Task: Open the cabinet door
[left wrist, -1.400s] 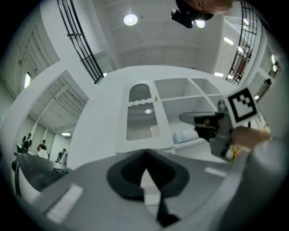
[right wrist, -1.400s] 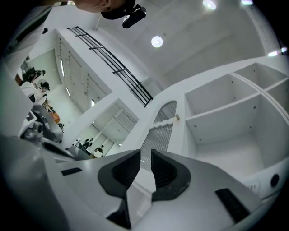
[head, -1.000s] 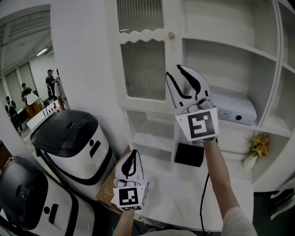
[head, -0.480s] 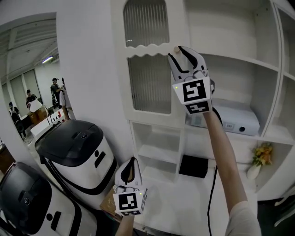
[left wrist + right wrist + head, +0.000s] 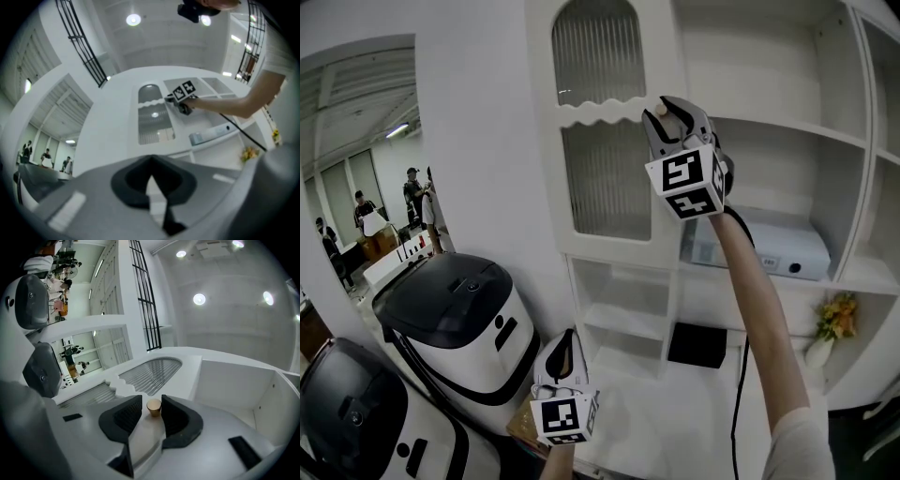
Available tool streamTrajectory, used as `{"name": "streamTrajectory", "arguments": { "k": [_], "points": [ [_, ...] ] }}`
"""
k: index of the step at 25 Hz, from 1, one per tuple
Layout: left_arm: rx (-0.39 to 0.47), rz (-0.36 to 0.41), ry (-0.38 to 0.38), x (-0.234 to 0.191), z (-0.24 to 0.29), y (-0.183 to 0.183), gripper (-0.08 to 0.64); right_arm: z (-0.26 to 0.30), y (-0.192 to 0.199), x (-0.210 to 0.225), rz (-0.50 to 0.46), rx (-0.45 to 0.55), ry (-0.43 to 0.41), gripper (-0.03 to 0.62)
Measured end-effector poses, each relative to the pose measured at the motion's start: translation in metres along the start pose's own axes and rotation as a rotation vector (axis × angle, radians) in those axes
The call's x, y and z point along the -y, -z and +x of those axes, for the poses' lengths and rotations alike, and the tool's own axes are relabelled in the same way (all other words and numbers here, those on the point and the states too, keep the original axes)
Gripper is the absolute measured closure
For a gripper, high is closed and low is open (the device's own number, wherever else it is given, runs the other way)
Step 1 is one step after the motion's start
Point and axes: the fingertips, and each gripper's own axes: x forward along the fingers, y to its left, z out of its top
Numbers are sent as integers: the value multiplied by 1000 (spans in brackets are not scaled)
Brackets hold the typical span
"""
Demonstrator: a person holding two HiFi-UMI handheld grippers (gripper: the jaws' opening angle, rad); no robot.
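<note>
Well below the cabinet door (image 5: 598,183), the left gripper (image 5: 571,334) is hanging with its fingers clenched together on nothing. At the door's right edge, the right gripper (image 5: 667,114) is surrounding the small knob (image 5: 153,406). Its fingers have just been closing, and the knob is standing between them, not yet squeezed. The door is sitting shut.

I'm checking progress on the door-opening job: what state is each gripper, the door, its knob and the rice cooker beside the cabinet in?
White cabinet door with ribbed glass panes: closed.
Small round tan knob: between the right gripper's jaws, not clamped.
Right gripper: open, jaws have just been closing.
Left gripper: shut, empty.
Black-lidded white rice cooker: lid down.
</note>
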Motion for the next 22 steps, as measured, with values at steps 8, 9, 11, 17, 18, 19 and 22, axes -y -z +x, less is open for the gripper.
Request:
{"name": "streamTrajectory", "arguments": {
  "k": [8, 9, 11, 17, 18, 19, 22],
  "points": [
    [-10, 0, 13, -1, 2, 4, 555, 2, 3, 5, -1, 6, 32, 522],
    [-11, 1, 13, -1, 2, 4, 555, 2, 3, 5, 3, 11, 34, 522],
    [-15, 2, 11, -2, 1, 6, 555, 2, 3, 5, 5, 17, 40, 522],
    [-28, 3, 8, -8, -4, 8, 555, 2, 3, 7, 17, 26, 44, 517],
    [-31, 5, 6, -9, -5, 9, 555, 3, 3, 7, 19, 30, 41, 513],
    [-35, 6, 4, -11, -6, 10, 555, 3, 2, 7, 21, 34, 37, 511],
    [-57, 1, 0, -12, -12, 16, 555, 1, 1, 5, 15, 43, 21, 511]
  ]
}}
